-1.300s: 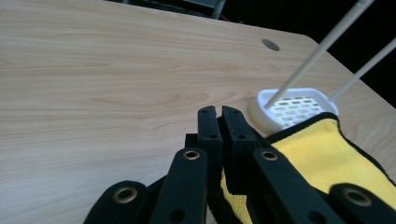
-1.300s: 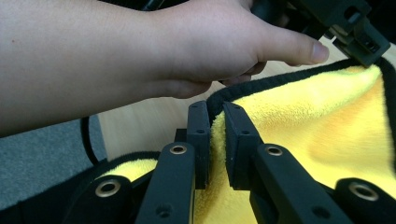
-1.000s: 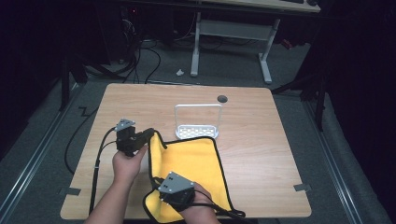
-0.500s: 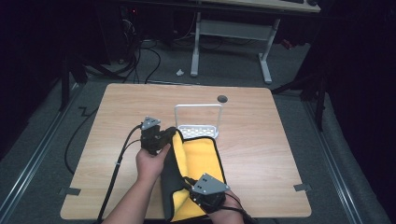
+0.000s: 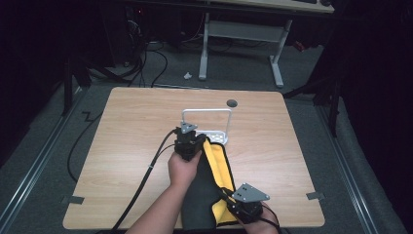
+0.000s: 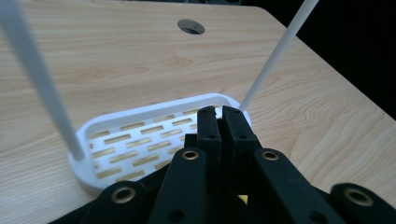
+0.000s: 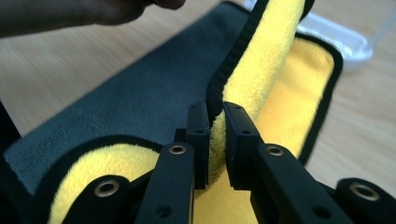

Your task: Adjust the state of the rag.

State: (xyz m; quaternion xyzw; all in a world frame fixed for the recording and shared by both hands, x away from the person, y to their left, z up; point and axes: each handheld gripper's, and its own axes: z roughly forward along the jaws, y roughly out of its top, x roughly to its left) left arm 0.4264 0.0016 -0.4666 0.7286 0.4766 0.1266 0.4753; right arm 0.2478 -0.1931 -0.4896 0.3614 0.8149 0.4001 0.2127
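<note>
A dim room surrounds a pale wooden table (image 5: 122, 146), with cables on the grey floor and the legs of a second desk (image 5: 241, 44) behind it. On the table lies a cloth (image 5: 207, 195), yellow on one face and dark grey on the other, edged in black, stretching from the near edge toward a white slotted rack (image 5: 207, 124) with a tall wire hoop.

The left gripper (image 5: 187, 144) sits at the cloth's far end, just beside the rack; its jaws are pressed together, and the high view suggests they pinch the far corner (the left gripper view hides the cloth itself behind the jaws). The right gripper (image 7: 215, 135) pinches the black-trimmed edge at the near end, yellow pile squeezed between its jaws.

The step in hand looks like folding the cloth over lengthwise, with one long edge lifted and the grey side showing. To do it well, both grippers should travel together at the same height and pace, keeping the lifted edge taut so it lands parallel to the edge resting on the table. The left gripper should stay clear of the rack's hoop, which rises close by. Release only once the edges line up, or the fold will skew.

The tabletop is otherwise bare save a cable hole (image 5: 232, 103) near its far edge.
</note>
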